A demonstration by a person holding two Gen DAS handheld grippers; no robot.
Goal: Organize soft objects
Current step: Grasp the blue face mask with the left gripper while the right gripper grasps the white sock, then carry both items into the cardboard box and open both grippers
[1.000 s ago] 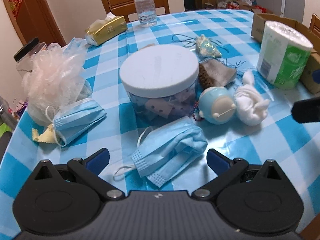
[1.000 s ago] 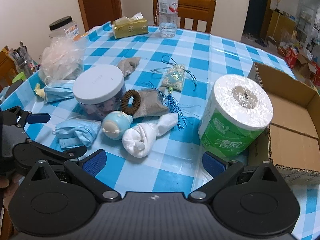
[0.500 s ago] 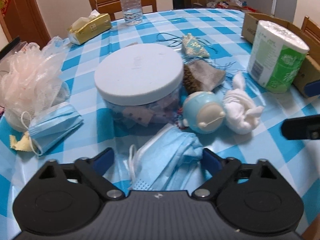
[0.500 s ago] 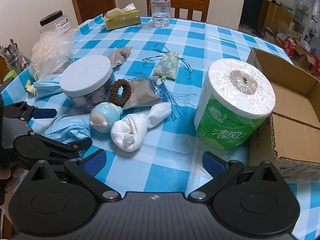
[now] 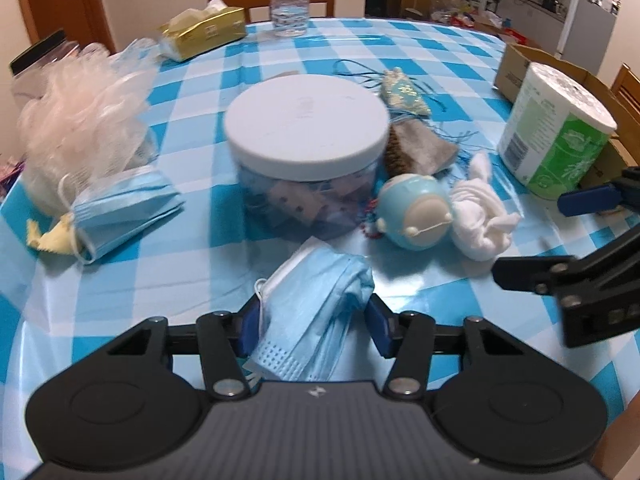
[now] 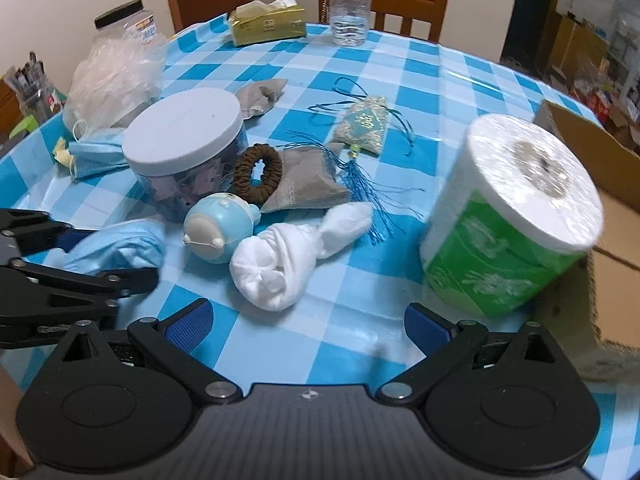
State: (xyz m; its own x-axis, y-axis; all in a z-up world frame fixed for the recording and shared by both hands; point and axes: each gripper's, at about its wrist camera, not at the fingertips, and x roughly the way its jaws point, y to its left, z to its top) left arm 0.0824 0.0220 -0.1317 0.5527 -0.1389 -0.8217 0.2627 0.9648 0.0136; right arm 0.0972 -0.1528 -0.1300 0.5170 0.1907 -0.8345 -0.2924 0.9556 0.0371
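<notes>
A crumpled blue face mask [image 5: 316,296] lies on the checked tablecloth, bunched between the blue pads of my left gripper [image 5: 314,330]. Its jaws are closing, and both pads touch the mask. The right wrist view shows that mask [image 6: 120,244] at the left. A rolled white sock [image 6: 280,264] lies just ahead of my right gripper [image 6: 308,320], which is open with nothing between its fingers. A second folded mask [image 5: 124,216] and a pale mesh bath pouf [image 5: 76,128] sit at the left.
A jar with a white lid [image 5: 304,128] and a blue round toy [image 5: 416,216] stand right behind the mask. A brown scrunchie [image 6: 258,178], grey pouch [image 6: 304,184] and tasselled sachet [image 6: 364,124] lie mid-table. A toilet roll [image 6: 512,220] leans by a cardboard box [image 6: 600,160] at right.
My left gripper has come forward over the blue mask and its jaws have narrowed until the mask bunches between the pads. The right gripper has sunk closer to the white sock, still open.
</notes>
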